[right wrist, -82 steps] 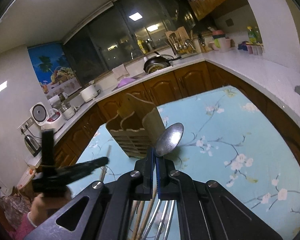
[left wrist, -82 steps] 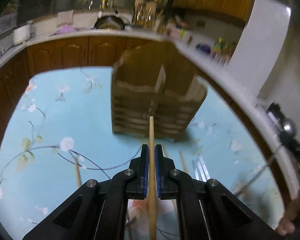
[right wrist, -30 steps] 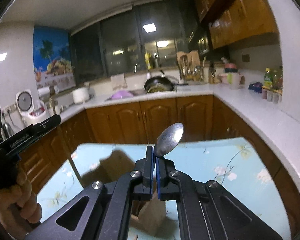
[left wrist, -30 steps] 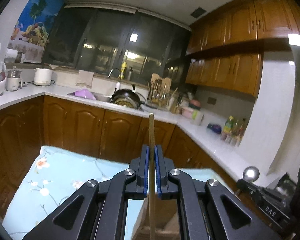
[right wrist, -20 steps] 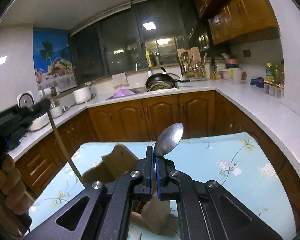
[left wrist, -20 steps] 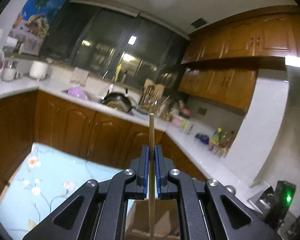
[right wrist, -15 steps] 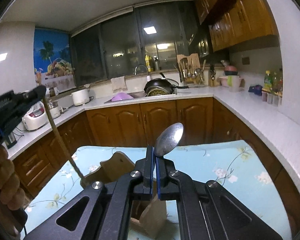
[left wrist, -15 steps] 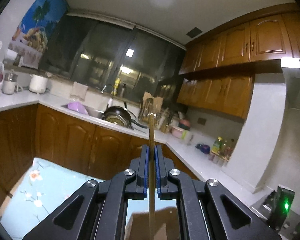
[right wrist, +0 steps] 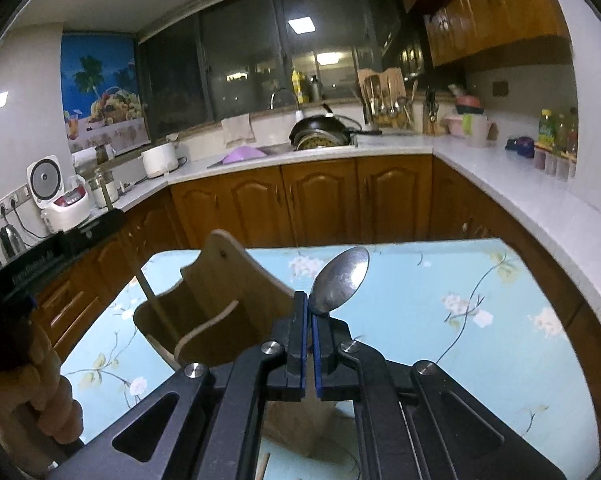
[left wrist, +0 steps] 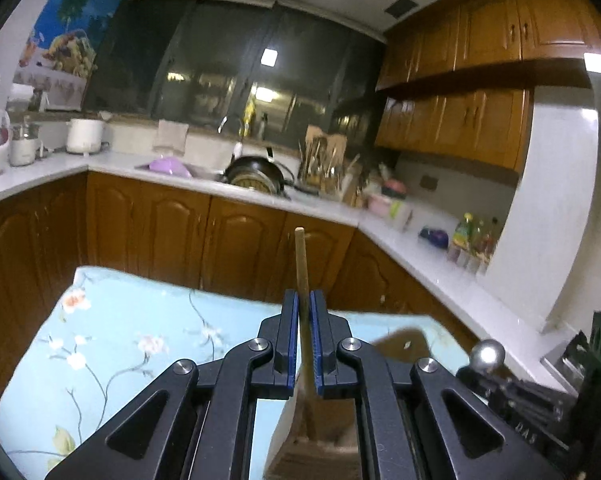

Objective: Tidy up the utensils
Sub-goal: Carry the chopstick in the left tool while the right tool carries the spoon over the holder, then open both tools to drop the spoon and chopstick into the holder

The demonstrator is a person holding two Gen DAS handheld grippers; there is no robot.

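Observation:
My left gripper (left wrist: pixel 304 300) is shut on a wooden chopstick (left wrist: pixel 301 264) that stands upright, its lower end down in the wooden utensil holder (left wrist: pixel 316 436) below. In the right wrist view the same chopstick (right wrist: pixel 148 288) leans into the holder's left compartment (right wrist: pixel 204 304), with the left gripper (right wrist: pixel 32 268) and the hand at the left edge. My right gripper (right wrist: pixel 308 300) is shut on a metal spoon (right wrist: pixel 342 280), bowl up, just above and right of the holder. The spoon's bowl also shows in the left wrist view (left wrist: pixel 487 354).
The holder stands on a table with a light blue flowered cloth (right wrist: pixel 440 308). Brown kitchen cabinets (right wrist: pixel 320 204) and a white counter (right wrist: pixel 500 184) with a wok, rice cookers and bottles run behind and to the right. A chopstick tip (right wrist: pixel 263 466) lies on the cloth below.
Both grippers lifted from the table and tilted upright over the holder. The left one has lowered the chopstick's end into the holder's left compartment. The spoon stays held above.

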